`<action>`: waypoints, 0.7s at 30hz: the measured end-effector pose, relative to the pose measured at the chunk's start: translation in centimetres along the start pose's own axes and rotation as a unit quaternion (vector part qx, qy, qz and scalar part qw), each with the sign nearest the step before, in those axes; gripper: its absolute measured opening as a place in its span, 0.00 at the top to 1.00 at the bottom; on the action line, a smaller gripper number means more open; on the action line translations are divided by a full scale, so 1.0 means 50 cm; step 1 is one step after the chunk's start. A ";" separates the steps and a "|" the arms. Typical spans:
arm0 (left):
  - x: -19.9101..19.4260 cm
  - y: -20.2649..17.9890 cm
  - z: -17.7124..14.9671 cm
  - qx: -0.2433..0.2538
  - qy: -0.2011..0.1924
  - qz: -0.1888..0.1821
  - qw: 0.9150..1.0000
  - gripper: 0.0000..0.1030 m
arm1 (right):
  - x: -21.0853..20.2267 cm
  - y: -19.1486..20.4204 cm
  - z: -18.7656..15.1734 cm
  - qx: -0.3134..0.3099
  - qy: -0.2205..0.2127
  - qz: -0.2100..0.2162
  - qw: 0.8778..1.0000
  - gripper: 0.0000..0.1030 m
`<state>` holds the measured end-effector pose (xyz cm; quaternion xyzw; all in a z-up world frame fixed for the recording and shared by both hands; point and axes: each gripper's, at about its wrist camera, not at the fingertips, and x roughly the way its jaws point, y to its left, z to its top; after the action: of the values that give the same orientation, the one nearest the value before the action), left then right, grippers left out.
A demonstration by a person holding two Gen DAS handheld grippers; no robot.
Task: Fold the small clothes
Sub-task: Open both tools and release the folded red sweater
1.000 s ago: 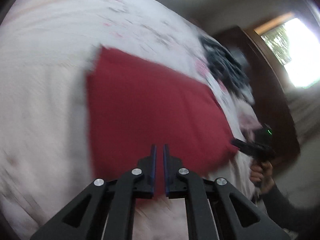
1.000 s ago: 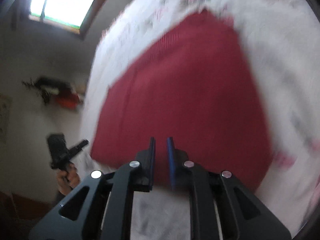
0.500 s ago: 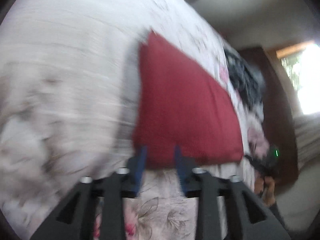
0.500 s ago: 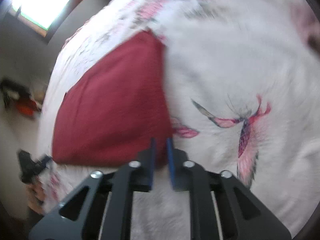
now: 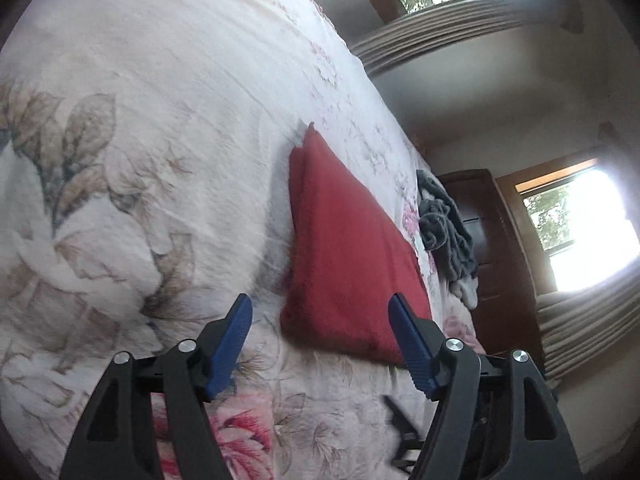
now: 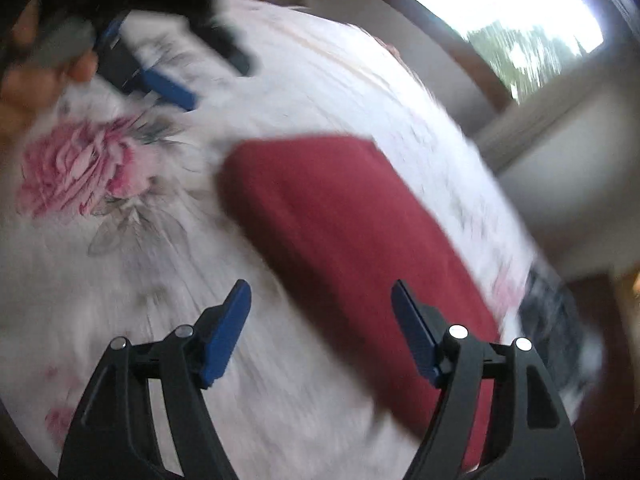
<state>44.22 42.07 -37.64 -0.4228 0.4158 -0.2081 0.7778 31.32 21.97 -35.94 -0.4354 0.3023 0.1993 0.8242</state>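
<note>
Red folded knit cloth (image 5: 348,264) lies flat on the white floral bedspread (image 5: 160,128). Left gripper (image 5: 320,344) spread wide, empty, just short of its near edge. Right gripper (image 6: 320,332) also spread wide, empty, over the cloth; view blurred. Grey garment pile (image 5: 444,224) beyond. No legible writing.

No readable text — none anywhere.

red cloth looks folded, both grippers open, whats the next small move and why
Probably move on to the next garment. The red cloth lies flat and folded on the floral bedspread, and both the left hand-held gripper and right hand-held gripper are open and hold nothing. A dark grey bundle of clothes sits beyond it, so reaching there with one gripper seems sensible.
</note>
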 end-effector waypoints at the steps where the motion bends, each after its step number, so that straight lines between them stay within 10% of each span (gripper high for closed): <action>1: 0.001 0.000 -0.002 0.000 -0.002 -0.004 1.000 0.31 | 0.004 0.020 0.012 -0.018 -0.005 -0.011 1.000 0.30; 21: -0.034 0.067 -0.003 -0.023 -0.034 -0.064 0.997 0.31 | 0.143 0.105 0.125 -0.127 0.018 -0.085 0.988 0.38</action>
<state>43.06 45.00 -39.68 -0.4731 0.3655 -0.2333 0.7669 35.52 30.53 -41.14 -0.5643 0.2514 0.1576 0.7704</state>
